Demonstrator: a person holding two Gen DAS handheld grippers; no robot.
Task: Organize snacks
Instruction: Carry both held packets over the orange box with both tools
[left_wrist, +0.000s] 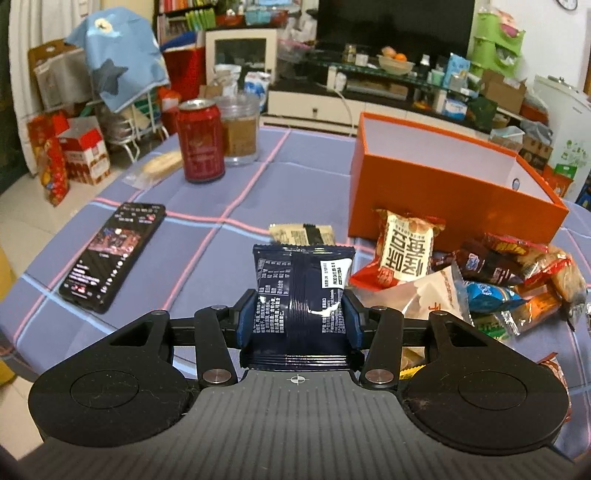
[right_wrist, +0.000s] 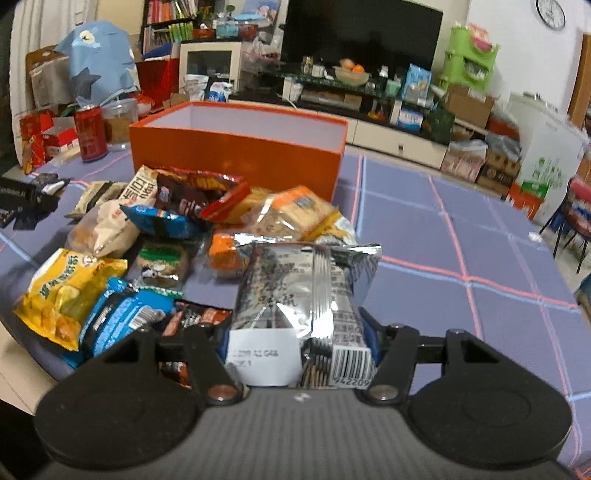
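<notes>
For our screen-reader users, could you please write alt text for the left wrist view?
The left tongs are shut on a dark navy foil snack packet above a blue checked tablecloth. An open orange cardboard box stands ahead right behind loose snack packets; a black smartphone lies left.

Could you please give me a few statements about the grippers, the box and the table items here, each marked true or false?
1. The left gripper holds a dark blue packet. True.
2. The right gripper is empty. False: it grips a silver packet.
3. The orange box has its lid on. False: it is open on top.
4. A red can stands upright on the table. True.
5. The phone lies inside the box. False: it lies on the tablecloth.
</notes>
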